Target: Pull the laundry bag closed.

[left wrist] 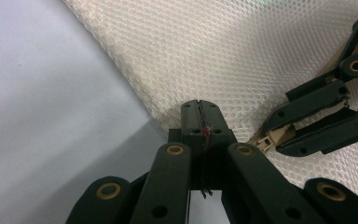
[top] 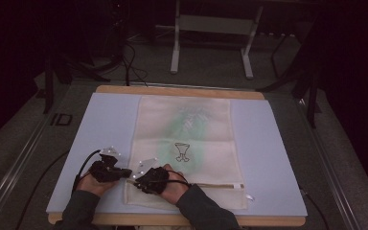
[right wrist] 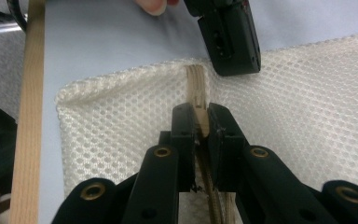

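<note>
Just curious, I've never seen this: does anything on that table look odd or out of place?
Nothing much. The mesh bag lies flat and straight on the mat; both grippers pinch its near-left corner by the zipper.

High view is dim overall: the room in the upper half and both side edges fall to near black, and the pale board (top: 100, 124) at center carries the only even light. Detail there is soft and grainy. The 2 gripper views are brighter, lit from above. The mesh bag (left wrist: 242, 51) weave is sharp mid-frame. Jaws at the bottom edge are blurred, with a soft shadow at lower center of the left gripper view.
</note>
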A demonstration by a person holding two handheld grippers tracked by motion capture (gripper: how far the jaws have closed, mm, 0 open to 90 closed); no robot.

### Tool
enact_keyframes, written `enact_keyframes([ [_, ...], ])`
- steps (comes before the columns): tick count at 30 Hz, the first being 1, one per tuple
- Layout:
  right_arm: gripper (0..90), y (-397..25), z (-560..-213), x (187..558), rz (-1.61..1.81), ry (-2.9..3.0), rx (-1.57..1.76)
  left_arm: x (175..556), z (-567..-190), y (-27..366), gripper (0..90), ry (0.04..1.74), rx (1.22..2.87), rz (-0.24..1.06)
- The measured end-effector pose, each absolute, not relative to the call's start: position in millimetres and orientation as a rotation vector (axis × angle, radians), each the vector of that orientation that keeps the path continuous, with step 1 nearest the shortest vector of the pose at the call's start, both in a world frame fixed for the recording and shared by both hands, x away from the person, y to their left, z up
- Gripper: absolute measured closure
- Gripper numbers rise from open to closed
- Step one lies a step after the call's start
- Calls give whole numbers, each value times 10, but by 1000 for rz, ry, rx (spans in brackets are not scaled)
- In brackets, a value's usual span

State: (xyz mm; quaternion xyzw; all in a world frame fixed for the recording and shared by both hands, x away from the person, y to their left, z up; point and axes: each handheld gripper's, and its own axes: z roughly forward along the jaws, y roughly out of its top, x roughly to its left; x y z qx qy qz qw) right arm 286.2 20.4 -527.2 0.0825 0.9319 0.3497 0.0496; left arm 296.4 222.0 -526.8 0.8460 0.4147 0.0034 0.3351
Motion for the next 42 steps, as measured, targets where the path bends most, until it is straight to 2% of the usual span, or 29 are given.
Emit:
enact_keyframes([
  [42,821,-86,-5191,2733,930,2840,201,2946,-5278,2227,900,1086,2190,10],
])
